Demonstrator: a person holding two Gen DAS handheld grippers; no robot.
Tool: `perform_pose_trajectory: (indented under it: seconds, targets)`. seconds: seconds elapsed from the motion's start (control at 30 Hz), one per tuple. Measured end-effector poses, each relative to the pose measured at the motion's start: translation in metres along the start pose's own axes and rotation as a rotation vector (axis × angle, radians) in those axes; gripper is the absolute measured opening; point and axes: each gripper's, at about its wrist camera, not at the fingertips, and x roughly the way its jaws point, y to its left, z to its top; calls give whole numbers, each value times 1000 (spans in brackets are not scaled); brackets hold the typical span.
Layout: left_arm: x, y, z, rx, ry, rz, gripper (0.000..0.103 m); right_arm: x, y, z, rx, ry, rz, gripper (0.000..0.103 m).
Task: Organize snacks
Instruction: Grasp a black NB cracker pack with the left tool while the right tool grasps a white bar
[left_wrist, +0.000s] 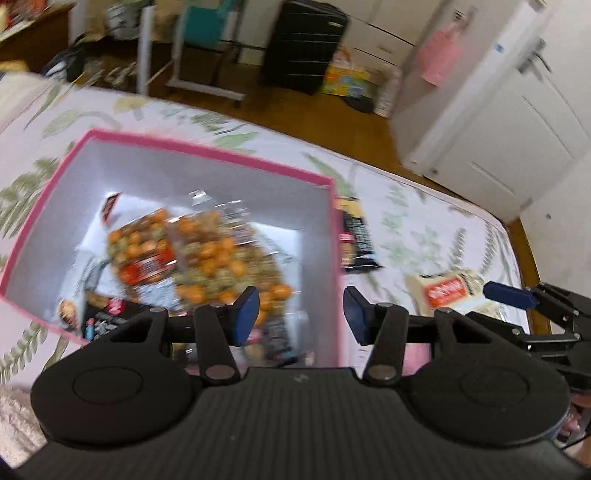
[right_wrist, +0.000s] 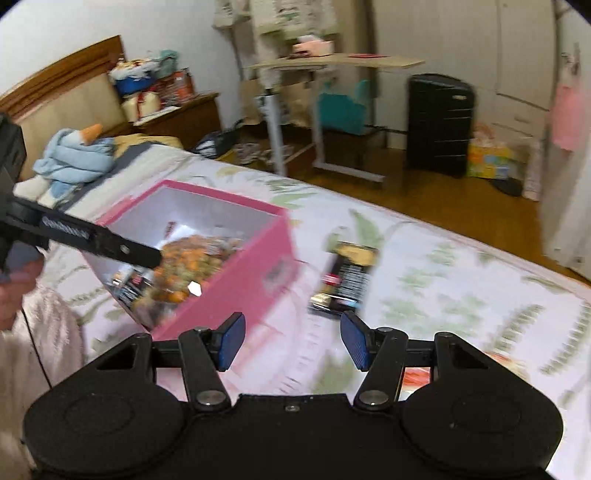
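Note:
A pink box (left_wrist: 334, 236) with white inner walls stands on the bed and holds several snack bags; the largest are clear bags of orange and green snacks (left_wrist: 207, 258). My left gripper (left_wrist: 301, 314) hovers open over the box's near right corner with nothing between its pads. A black snack packet (left_wrist: 356, 240) lies on the sheet just right of the box, and a white packet with an orange label (left_wrist: 447, 291) lies further right. My right gripper (right_wrist: 293, 339) is open and empty above the sheet, between the pink box (right_wrist: 236, 288) and the black packet (right_wrist: 347, 277).
The bed has a leaf-patterned sheet (right_wrist: 461, 295). A blue plush toy (right_wrist: 74, 155) lies near the headboard. Beyond the bed's far edge are a wooden floor, a rolling desk (right_wrist: 332, 62), a black suitcase (right_wrist: 439, 125) and a white door (left_wrist: 498, 129). A sleeve (right_wrist: 22, 369) shows at the left.

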Motion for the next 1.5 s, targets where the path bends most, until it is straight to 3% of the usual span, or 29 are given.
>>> perform_pose_trajectory:
  seconds: [0.27, 0.43, 0.57, 0.67, 0.83, 0.97, 1.07, 1.2, 1.33, 1.43, 1.5]
  targets:
    - [25, -78, 13, 104, 0, -24, 49, -38, -57, -34, 89, -22, -142, 63]
    - [63, -114, 24, 58, -25, 15, 50, -39, -100, -62, 130, -42, -271, 63]
    - [104, -137, 27, 47, -52, 109, 52, -29, -133, -85, 185, -14, -333, 63]
    - [137, -141, 29, 20, -47, 104, 57, -22, -150, -101, 197, 25, -368, 63]
    - [178, -141, 25, 34, -63, 218, 64, -6, -171, -126, 208, 77, -380, 66]
    - [209, -139, 26, 94, -40, 316, 67, -3, -178, -134, 189, 54, -353, 71]
    - [225, -132, 26, 98, -14, 361, 67, -14, -186, -137, 244, 5, -296, 71]
    - [235, -123, 25, 78, 6, 366, 68, -18, -197, -142, 310, -1, -272, 69]
    - [240, -124, 22, 76, -3, 346, 79, -13, -201, -143, 303, 16, -264, 64]
    - [242, -125, 21, 84, -16, 341, 79, -2, -199, -142, 258, 26, -284, 64]
    - [241, -123, 21, 73, -12, 318, 74, 2, -202, -142, 267, 17, -284, 64]
